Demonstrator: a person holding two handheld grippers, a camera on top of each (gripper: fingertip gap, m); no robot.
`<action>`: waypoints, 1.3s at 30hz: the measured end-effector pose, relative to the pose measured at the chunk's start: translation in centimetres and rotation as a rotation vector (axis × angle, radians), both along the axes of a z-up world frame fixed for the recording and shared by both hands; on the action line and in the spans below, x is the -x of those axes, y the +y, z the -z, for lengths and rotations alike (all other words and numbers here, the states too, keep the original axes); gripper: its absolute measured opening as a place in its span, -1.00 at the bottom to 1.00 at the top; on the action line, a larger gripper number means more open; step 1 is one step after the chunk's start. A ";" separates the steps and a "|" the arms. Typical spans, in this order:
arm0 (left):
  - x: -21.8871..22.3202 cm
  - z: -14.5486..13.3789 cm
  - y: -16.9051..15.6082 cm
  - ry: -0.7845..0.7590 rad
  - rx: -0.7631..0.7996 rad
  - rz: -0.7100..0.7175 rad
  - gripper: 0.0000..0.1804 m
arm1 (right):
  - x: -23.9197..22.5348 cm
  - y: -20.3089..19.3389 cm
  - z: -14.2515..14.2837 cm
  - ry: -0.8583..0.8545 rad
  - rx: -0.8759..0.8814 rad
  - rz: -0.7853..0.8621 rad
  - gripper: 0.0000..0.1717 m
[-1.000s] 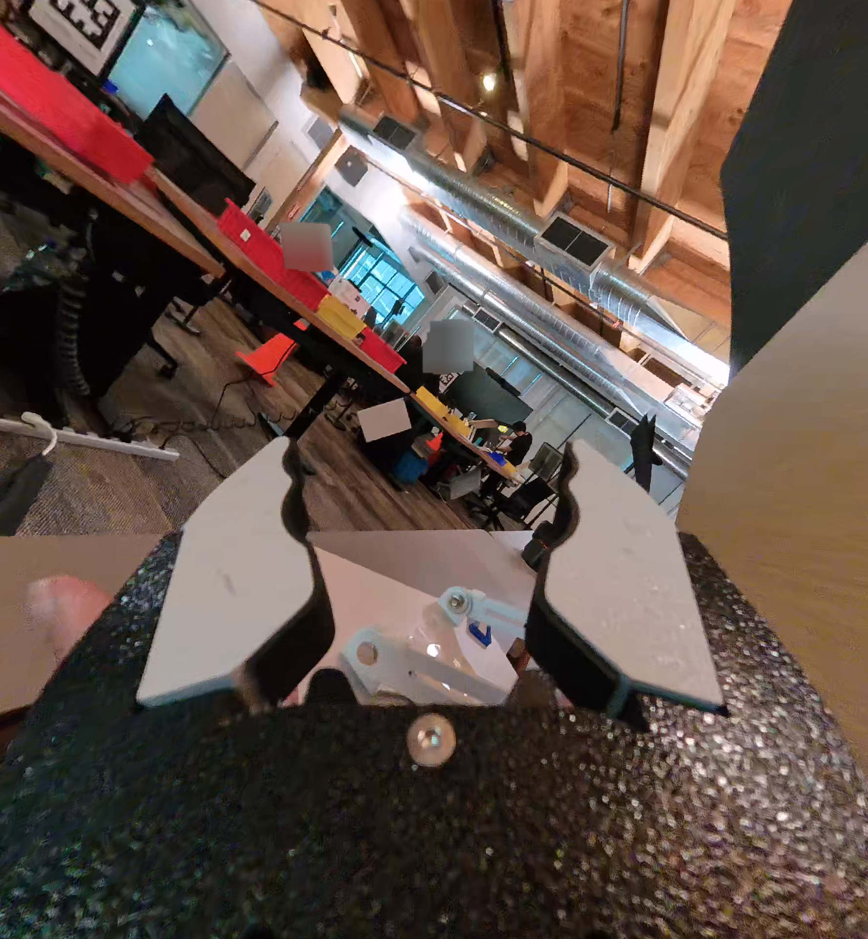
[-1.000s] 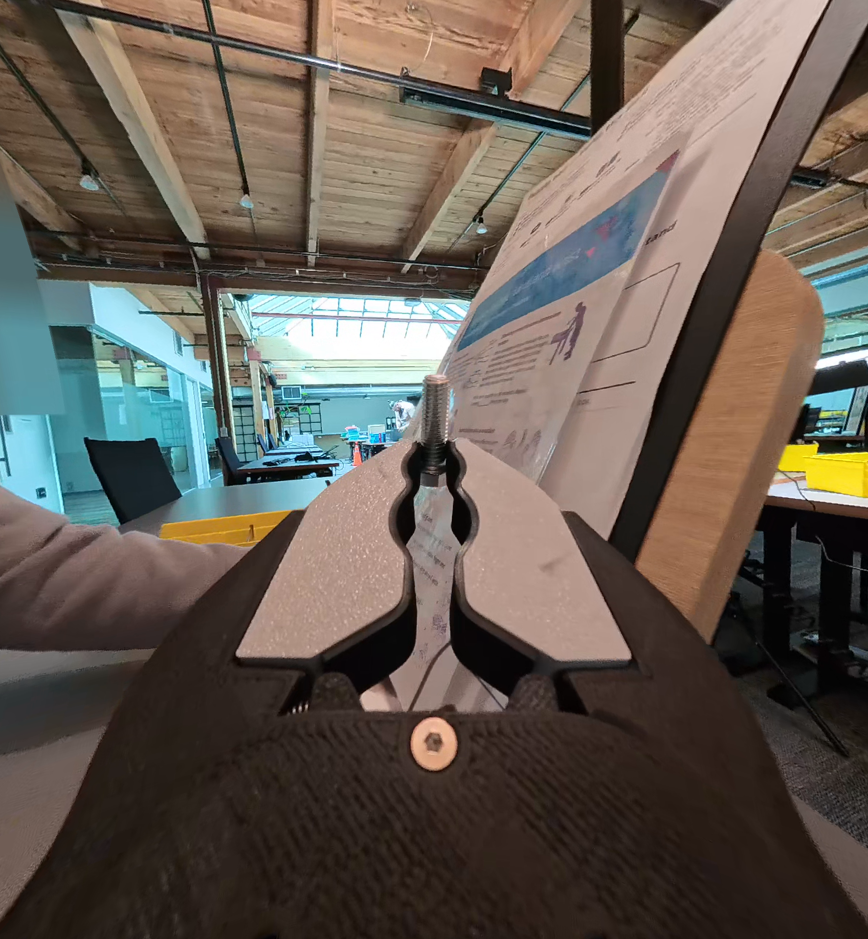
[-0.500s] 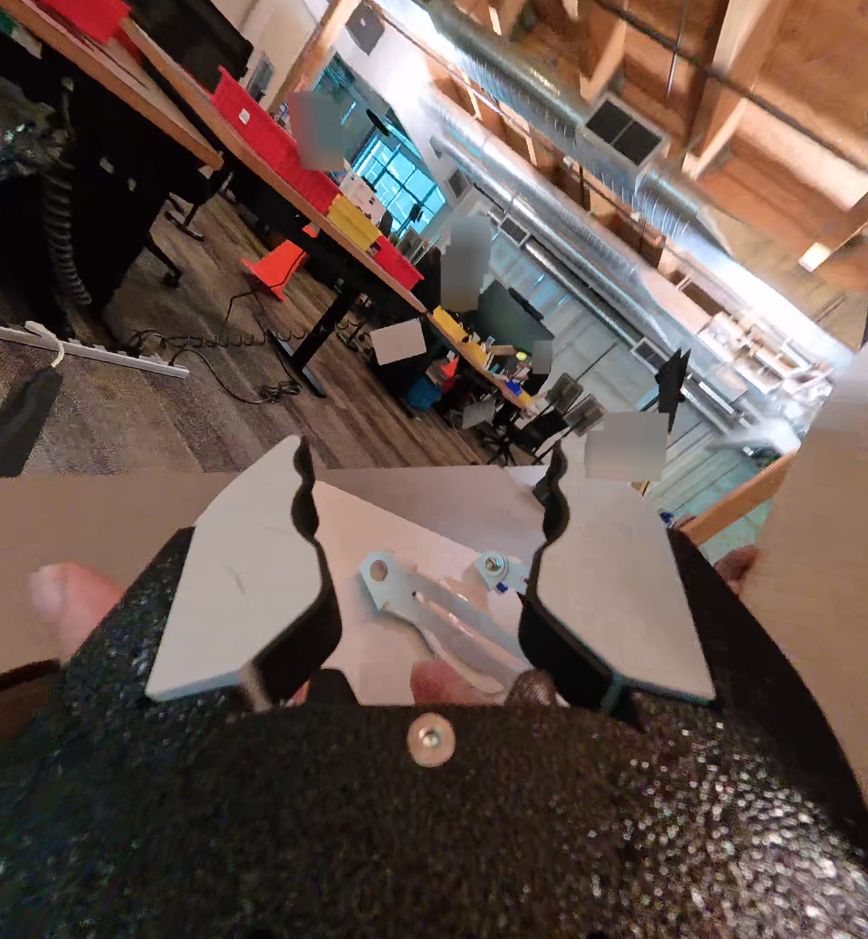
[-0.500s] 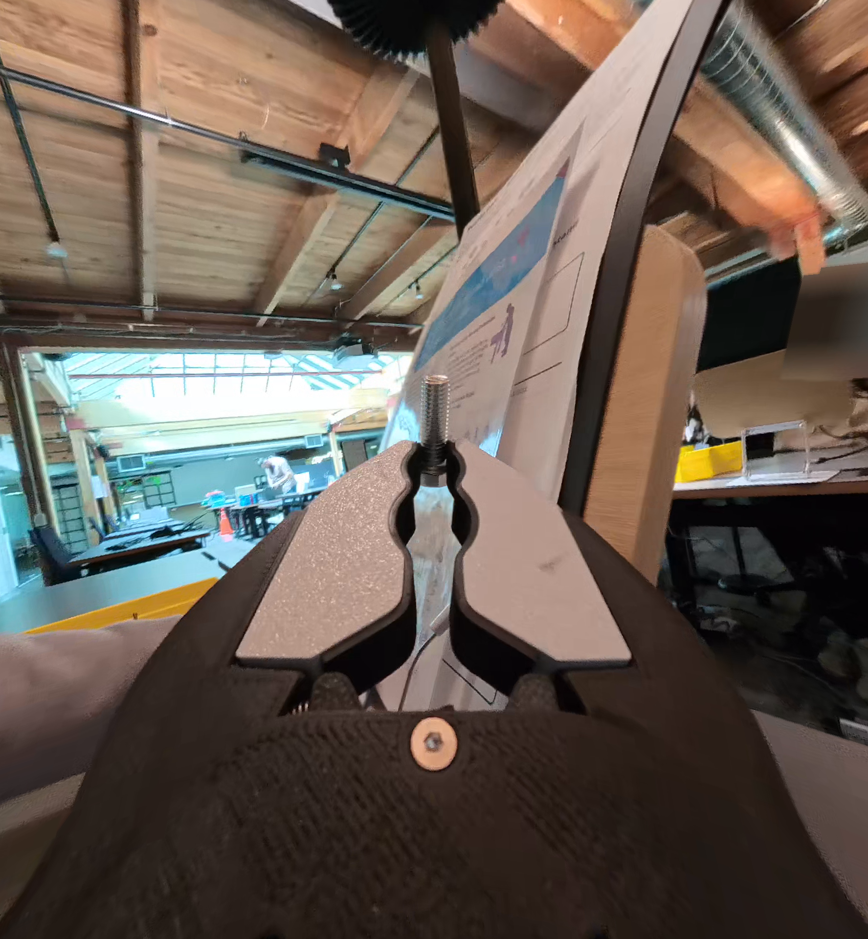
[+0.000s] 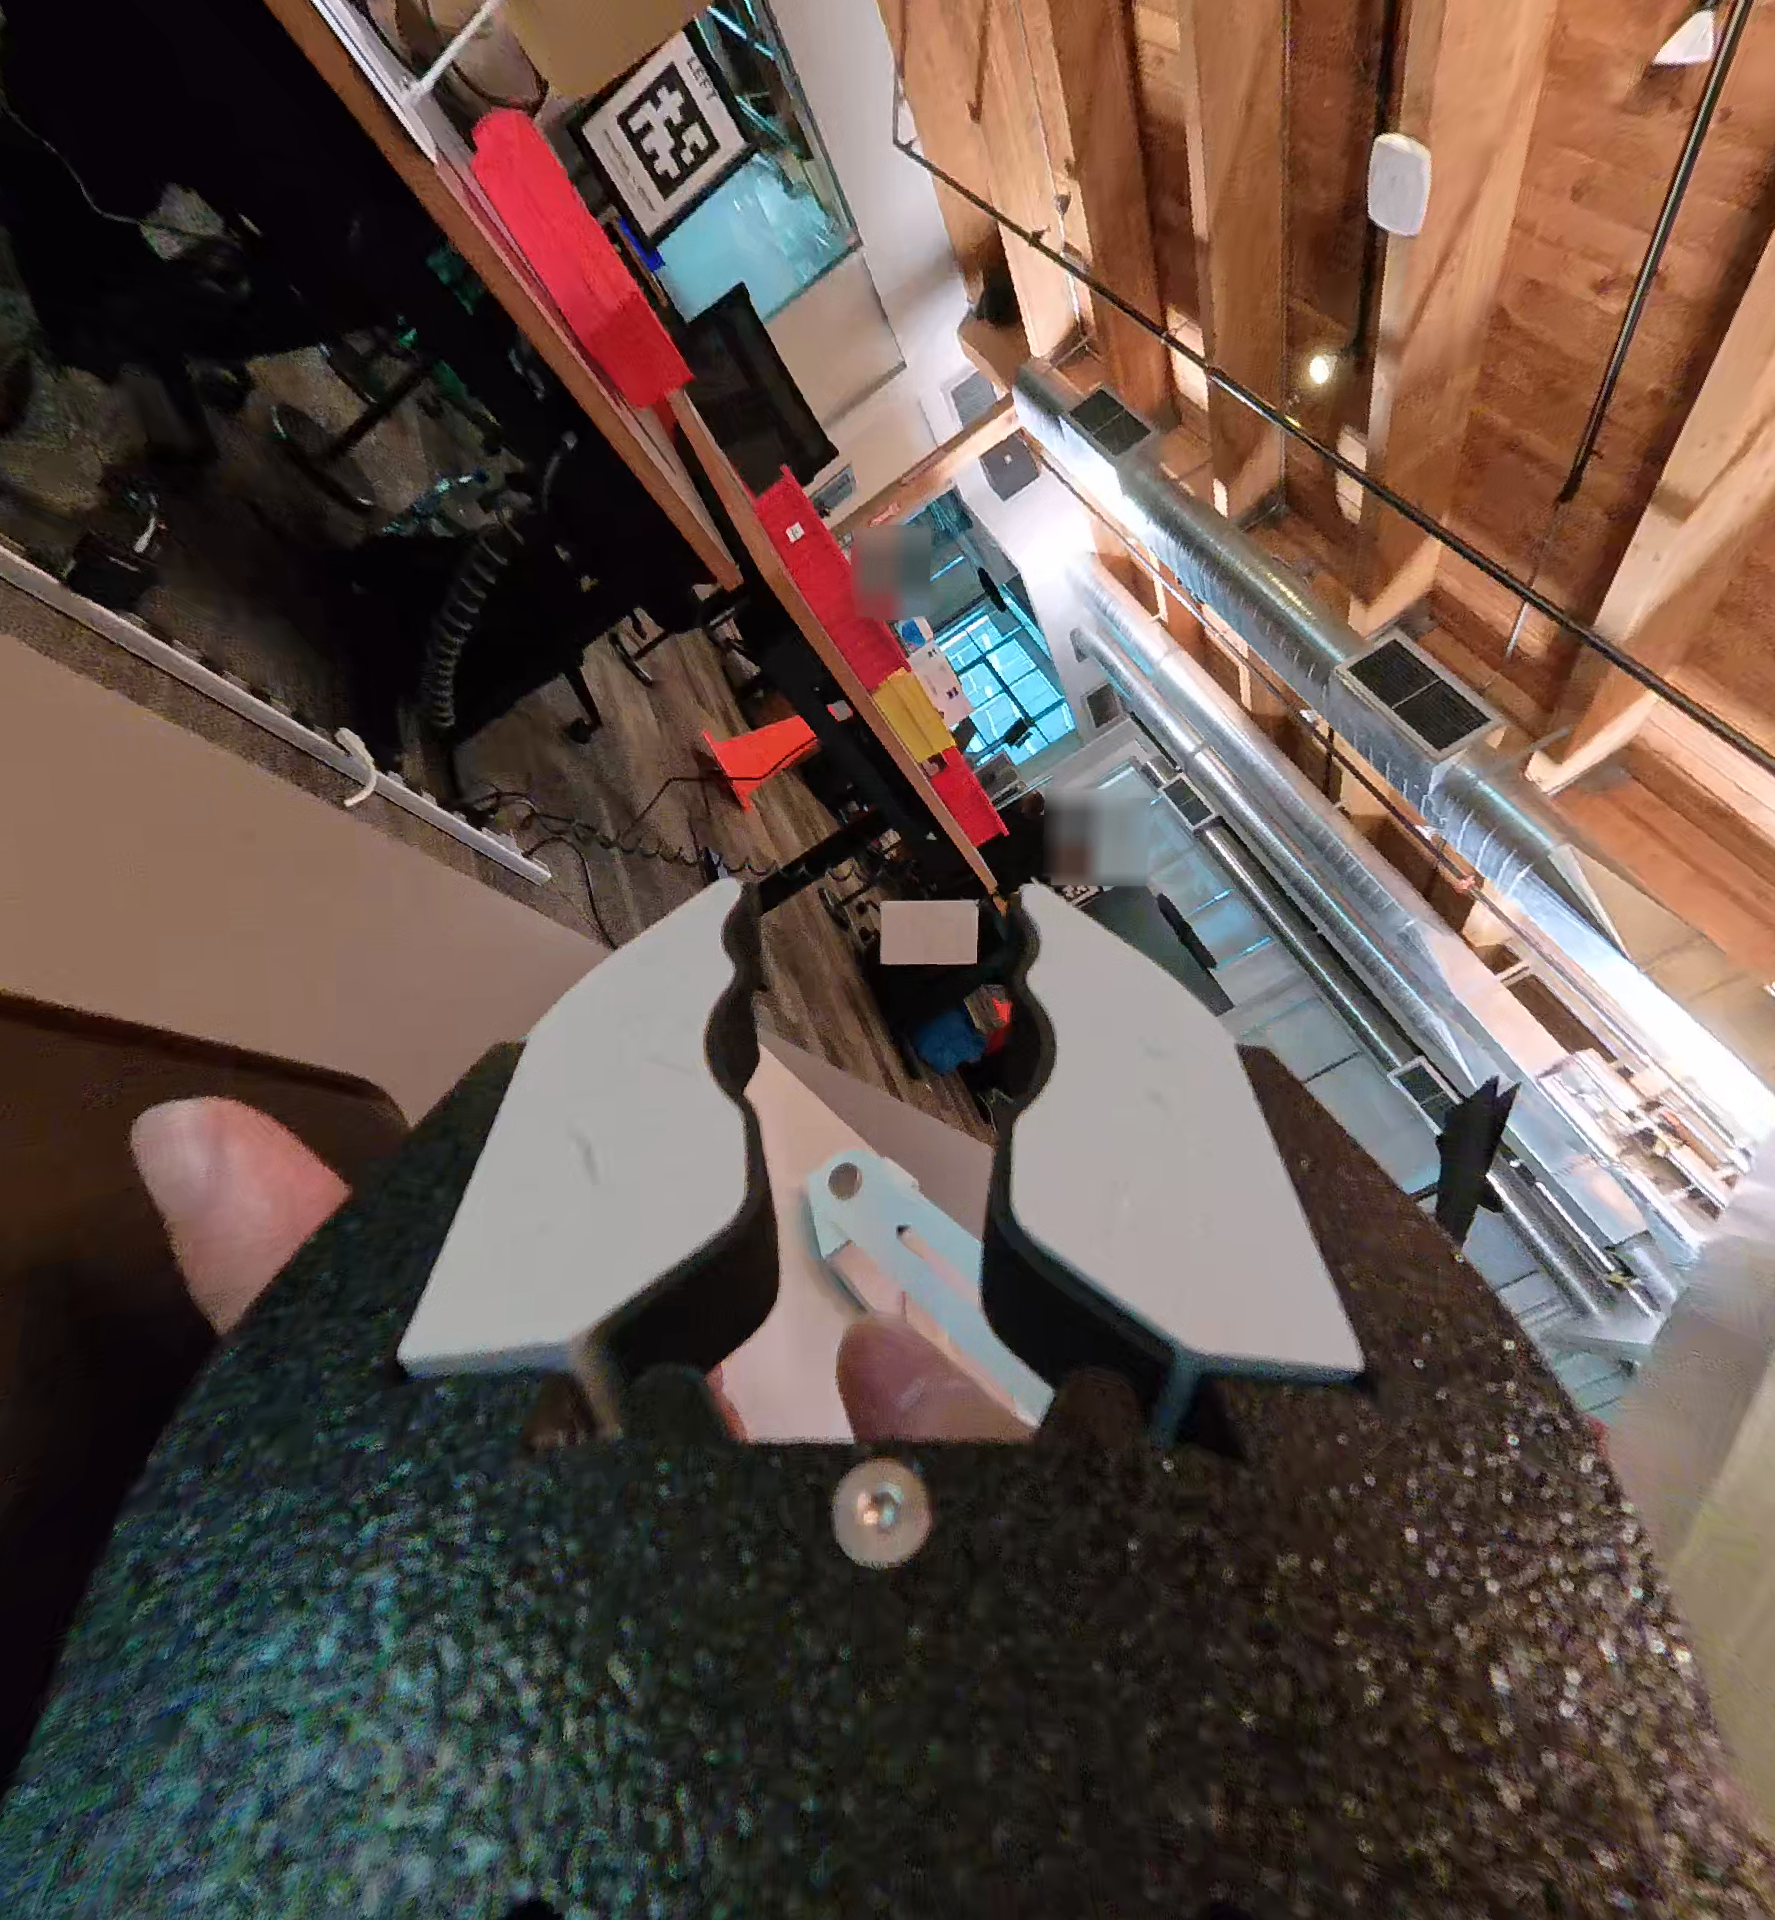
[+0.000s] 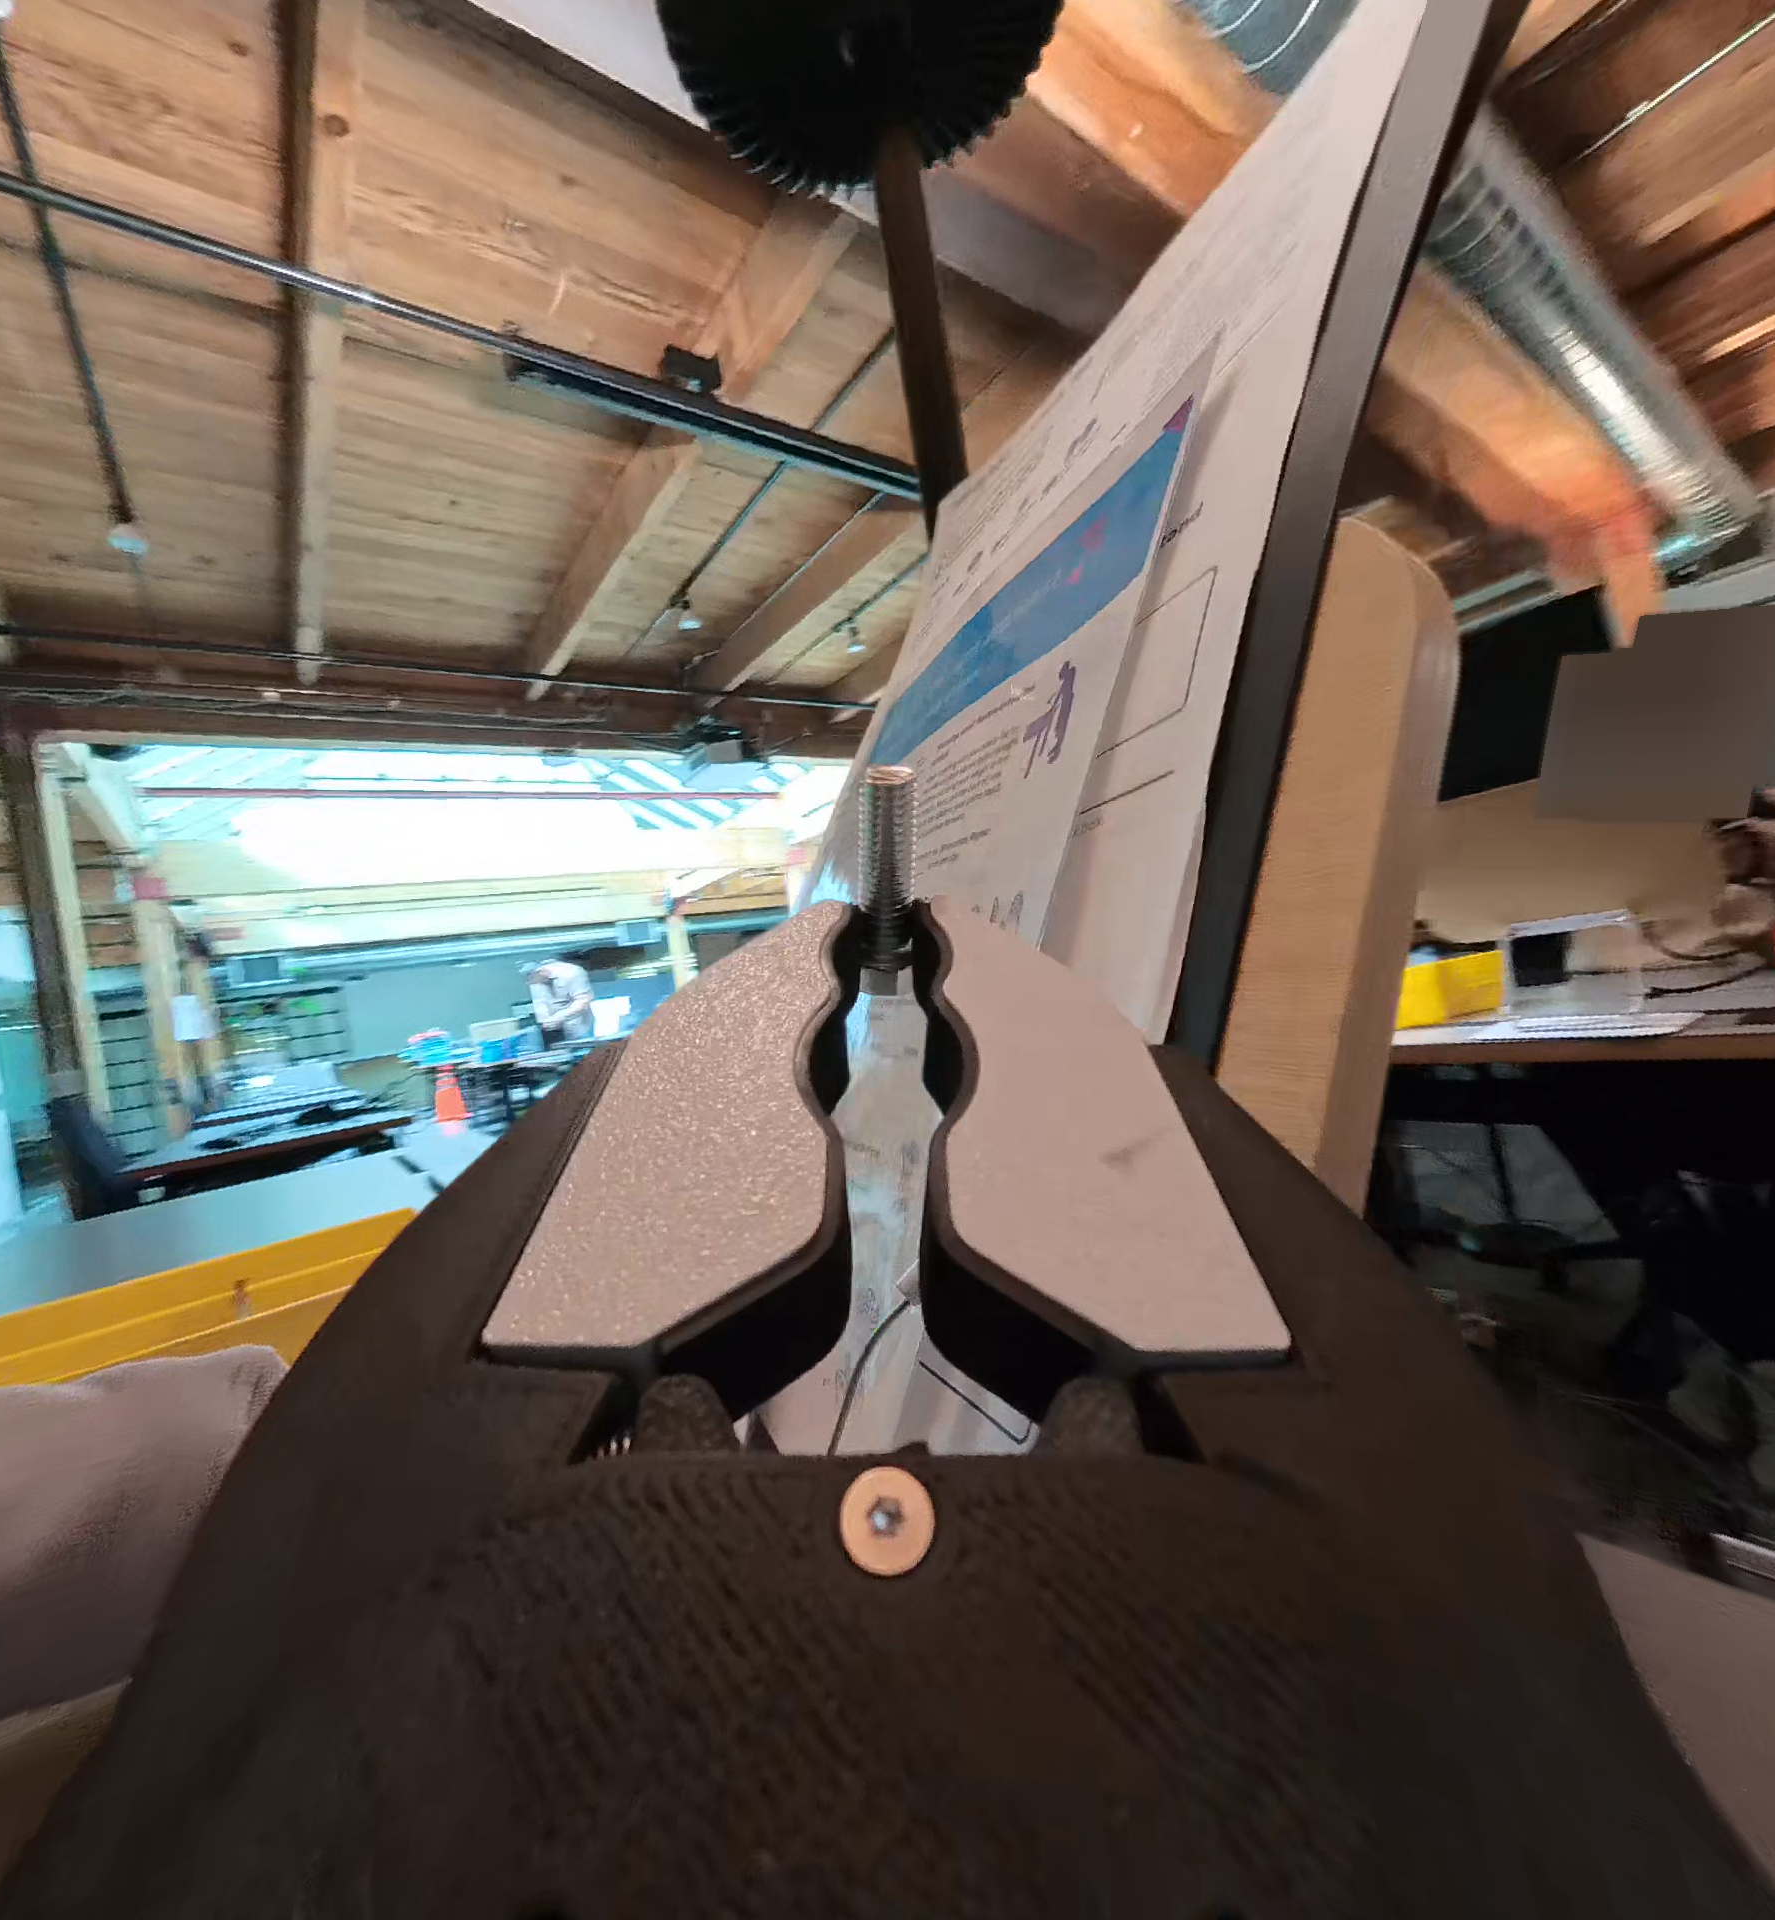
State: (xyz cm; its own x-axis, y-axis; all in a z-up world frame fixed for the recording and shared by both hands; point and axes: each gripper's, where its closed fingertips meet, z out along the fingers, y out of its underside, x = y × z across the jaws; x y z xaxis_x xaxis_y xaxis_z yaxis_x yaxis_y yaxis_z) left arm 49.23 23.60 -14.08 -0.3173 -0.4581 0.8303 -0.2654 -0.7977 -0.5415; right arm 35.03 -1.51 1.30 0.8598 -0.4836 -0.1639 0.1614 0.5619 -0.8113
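Observation:
My left gripper (image 5: 883,904) is open, with nothing between its fingertips. It is tilted and points out over the room. Behind and below its fingers lies a white metal bracket (image 5: 883,1236) with a hole at its end, and a person's fingertip (image 5: 893,1382) rests on it. A thumb (image 5: 228,1195) shows at the left of the gripper body. My right gripper (image 6: 888,914) is shut on a silver threaded bolt (image 6: 888,842). The bolt's thread sticks up out of the fingertips.
A printed sheet in a dark frame (image 6: 1070,727) and a wooden panel (image 6: 1330,831) stand close on the right. A yellow bin (image 6: 166,1320) and a grey sleeve (image 6: 62,1507) are at the left. Long tables with red bins (image 5: 571,260) and an orange cone (image 5: 758,758) are farther off. Left tips to right tips: about 35 centimeters.
The left gripper has rolled and turned away, staying open above the bracket. The right gripper has swung a little with the bolt still gripped the same way.

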 end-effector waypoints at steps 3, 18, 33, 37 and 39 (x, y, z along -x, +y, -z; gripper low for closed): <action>1.5 -0.6 -1.6 -0.042 -0.063 -0.008 -0.45 | -2.5 -1.9 0.0 -0.005 -0.006 -0.145 -0.90; 5.6 -2.9 -3.0 -0.207 -0.111 0.006 -0.55 | -7.6 -2.5 0.5 0.051 0.018 -0.250 -0.90; 3.4 -3.6 2.0 -0.269 0.092 -0.080 -0.58 | -8.0 -0.6 0.4 0.060 -0.064 -0.180 -0.89; 2.2 -3.6 3.5 -0.286 0.186 -0.035 -0.56 | -7.0 -0.1 0.3 0.045 -0.091 -0.142 -0.89; 2.2 -3.9 4.0 -0.311 0.181 -0.034 -0.56 | -6.9 0.1 0.3 0.054 -0.094 -0.114 -0.89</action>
